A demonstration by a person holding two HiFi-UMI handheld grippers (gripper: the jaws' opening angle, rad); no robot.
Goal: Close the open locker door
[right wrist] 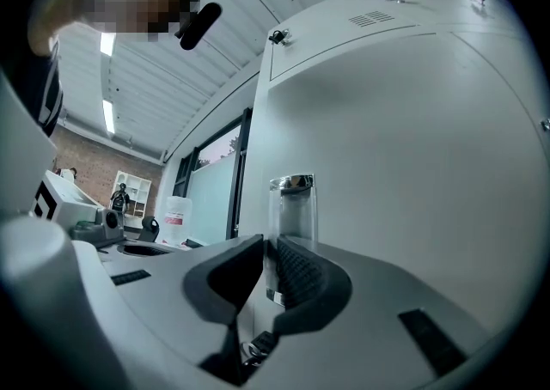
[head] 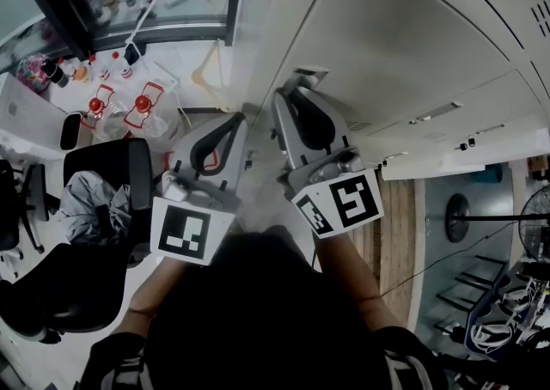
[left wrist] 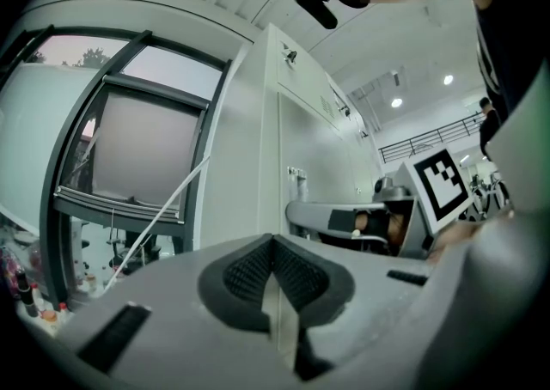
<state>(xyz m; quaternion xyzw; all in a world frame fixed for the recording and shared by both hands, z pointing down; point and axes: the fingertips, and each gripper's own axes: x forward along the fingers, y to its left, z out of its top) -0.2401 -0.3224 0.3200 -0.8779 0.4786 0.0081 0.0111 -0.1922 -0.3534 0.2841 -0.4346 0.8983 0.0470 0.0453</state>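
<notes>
The right tool [right wrist: 271,268] is narrow, its pads pinched on the lower part of the shiny upright handle [right wrist: 292,204] of the grey locker door [right wrist: 412,148]. The door spreads across the far right of the scene. The left tool [left wrist: 273,251] is closed on nothing, just left of the right one. Farther left is a dark-framed window [left wrist: 142,156], and a black chair [head: 103,178] stands near left.

The door [right wrist: 412,165] looks like smooth painted metal, matt pale grey. The handle [right wrist: 293,199] on the door is shiny chrome. The right gripper [right wrist: 270,251] at the door is matt grey plastic, its pads [right wrist: 302,275] black, ribbed, rubbery-looking.
</notes>
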